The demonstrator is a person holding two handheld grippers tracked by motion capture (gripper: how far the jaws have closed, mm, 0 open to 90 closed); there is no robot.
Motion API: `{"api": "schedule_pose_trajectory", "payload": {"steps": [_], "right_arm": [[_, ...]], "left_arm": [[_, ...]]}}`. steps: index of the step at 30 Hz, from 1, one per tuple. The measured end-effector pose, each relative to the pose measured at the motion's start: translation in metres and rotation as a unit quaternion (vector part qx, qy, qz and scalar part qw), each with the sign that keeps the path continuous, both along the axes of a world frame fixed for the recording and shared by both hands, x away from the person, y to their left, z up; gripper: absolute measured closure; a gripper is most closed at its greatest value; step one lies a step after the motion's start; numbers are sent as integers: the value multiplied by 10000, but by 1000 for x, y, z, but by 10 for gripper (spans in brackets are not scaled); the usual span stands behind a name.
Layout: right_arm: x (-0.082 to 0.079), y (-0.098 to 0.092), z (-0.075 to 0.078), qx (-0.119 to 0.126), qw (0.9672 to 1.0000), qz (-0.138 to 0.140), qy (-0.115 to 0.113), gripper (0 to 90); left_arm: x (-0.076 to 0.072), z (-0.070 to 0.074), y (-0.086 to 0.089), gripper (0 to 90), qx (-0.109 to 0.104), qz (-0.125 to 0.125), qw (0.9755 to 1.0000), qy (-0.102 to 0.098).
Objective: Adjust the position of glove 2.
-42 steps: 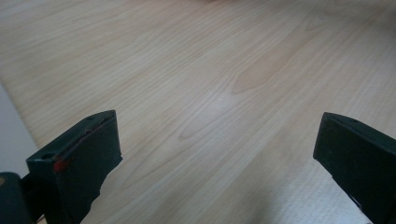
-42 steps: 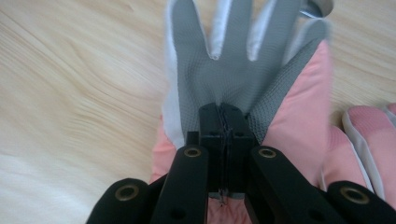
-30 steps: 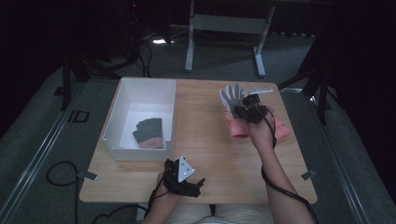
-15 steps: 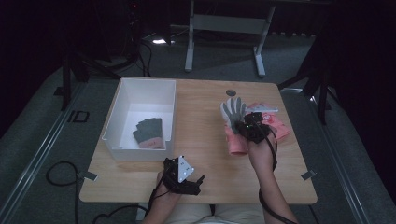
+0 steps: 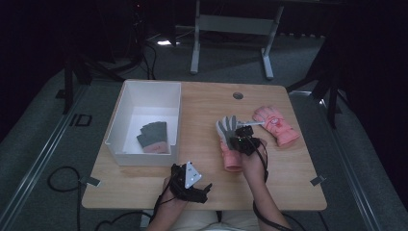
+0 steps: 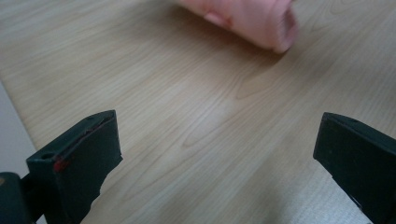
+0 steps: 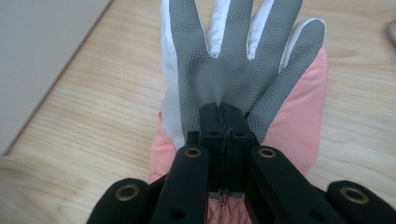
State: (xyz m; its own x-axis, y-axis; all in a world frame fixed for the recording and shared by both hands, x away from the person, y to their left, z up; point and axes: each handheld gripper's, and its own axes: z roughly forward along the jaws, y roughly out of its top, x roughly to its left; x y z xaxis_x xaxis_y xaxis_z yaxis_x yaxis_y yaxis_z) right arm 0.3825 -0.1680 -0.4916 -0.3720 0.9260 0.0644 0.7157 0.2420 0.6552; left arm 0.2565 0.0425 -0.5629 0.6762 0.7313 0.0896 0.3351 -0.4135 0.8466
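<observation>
Table [image 5: 202, 120]: right tongs [image 7: 224, 116] hide glove [image 7: 238, 70] palm.

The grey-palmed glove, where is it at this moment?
In the high view the grey-palmed glove is right of table centre, between the white bin and the pink glove. The right tongs are shut on it.

White bin [image 5: 126, 103] on wooden table [image 5: 202, 103]; grey carpet [image 5: 43, 159], metal stand [image 5: 231, 24] beyond

Glove [image 7: 243, 70]: grey dimpled palm w/ white betw. fingers, pink cuff. 2nd glove [image 5: 276, 125]: pink, white patch. Bin [image 5: 126, 110]: white; gloves inside [image 5: 154, 135] grey, pink edge. Table [image 5: 202, 110]: light wood grain. Jaws: black.
</observation>
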Motion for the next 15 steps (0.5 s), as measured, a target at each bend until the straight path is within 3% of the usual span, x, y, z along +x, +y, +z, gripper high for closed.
{"api": "schedule_pose_trajectory", "payload": {"steps": [2, 7, 15], "right_arm": [[2, 5, -7, -136, 9999, 53, 44, 885], [9, 13, -34, -84, 9994, 81, 336, 864], [11, 16, -40, 81, 9995, -90, 281, 791]], "left_arm": [[-1, 0, 0, 3, -8, -3, 10000, -28], [0, 0, 0, 3, -23, -23, 10000, 4], [-1, 0, -1, 3, 12, -64, 10000, -3]]}}
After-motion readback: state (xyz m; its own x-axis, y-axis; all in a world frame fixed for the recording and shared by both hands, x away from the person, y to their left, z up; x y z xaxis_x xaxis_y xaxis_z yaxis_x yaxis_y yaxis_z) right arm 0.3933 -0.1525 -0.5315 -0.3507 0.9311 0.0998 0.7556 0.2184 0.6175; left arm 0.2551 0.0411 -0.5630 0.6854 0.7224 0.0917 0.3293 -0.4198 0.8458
